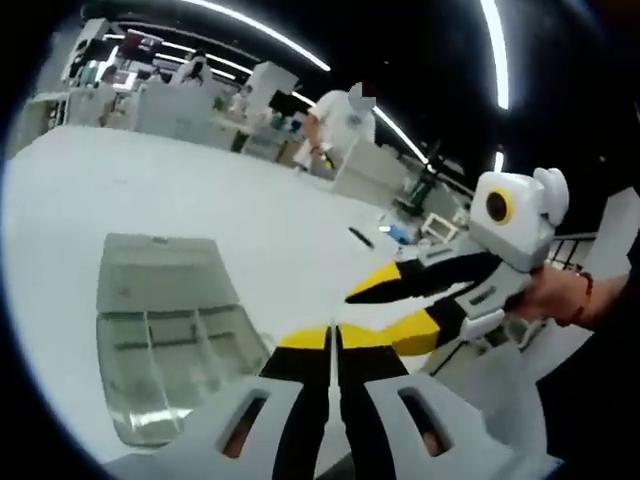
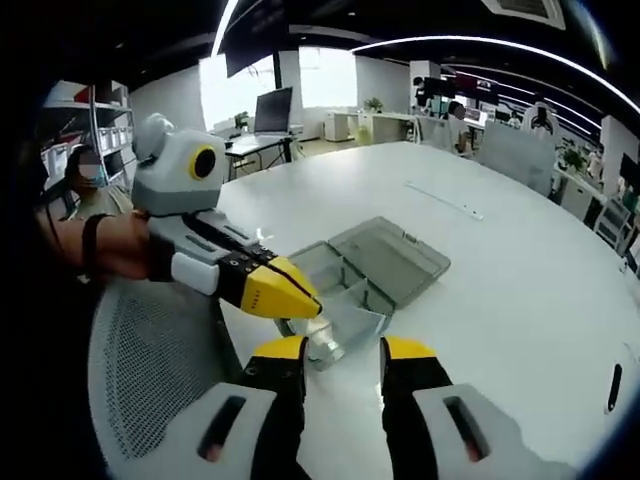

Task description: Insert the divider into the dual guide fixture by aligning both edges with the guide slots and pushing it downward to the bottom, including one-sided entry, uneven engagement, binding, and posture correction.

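In the left gripper view, the left claw [image 1: 334, 338] has its two yellow-tipped jaws pressed together with only a hairline seam between them, and nothing can be seen held between the tips. At about 9 o'clock from it, a clear plastic compartment box [image 1: 170, 335] lies open on the white desk [image 1: 180, 190], its flat lid toward the far side and its dividing walls visible inside. The right claw [image 1: 385, 312] enters from 3 o'clock with a hand [image 1: 555, 295] behind it, its jaws spread apart and empty. In the right gripper view, the right claw [image 2: 343, 350] stands open with a clear gap between its tips, hovering just short of the near corner of the box [image 2: 365, 280]. The left claw [image 2: 300, 300] comes in from 9 o'clock, its closed tip at the box's near edge; whether it touches cannot be told. A mesh chair back [image 2: 150, 350] sits at 8 o'clock.
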Demonstrator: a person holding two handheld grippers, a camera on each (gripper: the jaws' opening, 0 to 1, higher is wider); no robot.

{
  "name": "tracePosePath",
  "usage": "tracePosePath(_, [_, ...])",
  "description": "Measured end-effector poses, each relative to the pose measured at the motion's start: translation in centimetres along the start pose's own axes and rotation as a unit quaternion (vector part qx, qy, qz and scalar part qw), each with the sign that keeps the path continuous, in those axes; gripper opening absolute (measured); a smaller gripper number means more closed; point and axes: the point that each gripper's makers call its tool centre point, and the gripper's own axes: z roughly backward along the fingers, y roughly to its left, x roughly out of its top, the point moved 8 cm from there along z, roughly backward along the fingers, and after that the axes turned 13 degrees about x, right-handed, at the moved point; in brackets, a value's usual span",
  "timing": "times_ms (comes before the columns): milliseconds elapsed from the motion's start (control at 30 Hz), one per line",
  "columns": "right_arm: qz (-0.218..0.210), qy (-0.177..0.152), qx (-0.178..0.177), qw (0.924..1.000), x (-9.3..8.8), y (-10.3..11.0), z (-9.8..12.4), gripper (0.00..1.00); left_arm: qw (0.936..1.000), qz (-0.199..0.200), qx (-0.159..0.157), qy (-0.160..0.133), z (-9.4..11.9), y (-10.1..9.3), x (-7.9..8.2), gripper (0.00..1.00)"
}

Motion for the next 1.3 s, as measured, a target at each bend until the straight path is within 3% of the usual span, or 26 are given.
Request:
tracePosePath(133, [0.009, 0.006, -0.001, 0.9999, 0.1, -0.2, 0.2, 0.22, 0.9998, -0.013, 0.004, 0.013, 0.1, 0.1, -0.1, 0.00])
tracePosePath(200, [0.014, 0.012, -0.001, 0.9998, 0.1, -0.3, 0.3, 0.22, 0.9989, -0.045, 0.003, 0.010, 0.2, -0.1, -0.1, 0.00])
tracePosePath(367, [0.032, 0.036, 0.008, 0.9988, 0.0, -0.2, 0.5, 0.21, 0.9972, -0.070, -0.026, 0.009, 0.2, -0.5, 0.0, 0.00])
tracePosePath(500, [0.039, 0.037, 0.009, 0.9985, 0.1, -0.2, 0.7, 0.21, 0.9937, -0.106, -0.035, 0.016, 0.1, -0.8, -0.1, 0.00])
tracePosePath(633, [0.054, 0.060, 0.025, 0.9964, -0.1, -0.1, 0.7, 0.19, 0.9922, -0.115, -0.047, 0.015, 0.2, -1.1, -0.2, 0.00])
tracePosePath(867, [0.076, 0.075, 0.046, 0.9933, -0.2, 0.2, 0.5, 0.19, 0.9845, -0.157, -0.074, 0.027, 0.3, -1.4, -0.4, 0.00])
tracePosePath(900, [0.079, 0.079, 0.052, 0.9924, -0.2, 0.3, 0.4, 0.19, 0.9803, -0.177, -0.081, 0.031, 0.4, -1.5, -0.4, 0.00])
tracePosePath(1300, [0.120, 0.109, 0.105, 0.9811, -0.5, 1.1, -0.1, 0.08, 0.9678, -0.222, -0.111, 0.042, 0.5, -1.6, -0.6, 0.00])
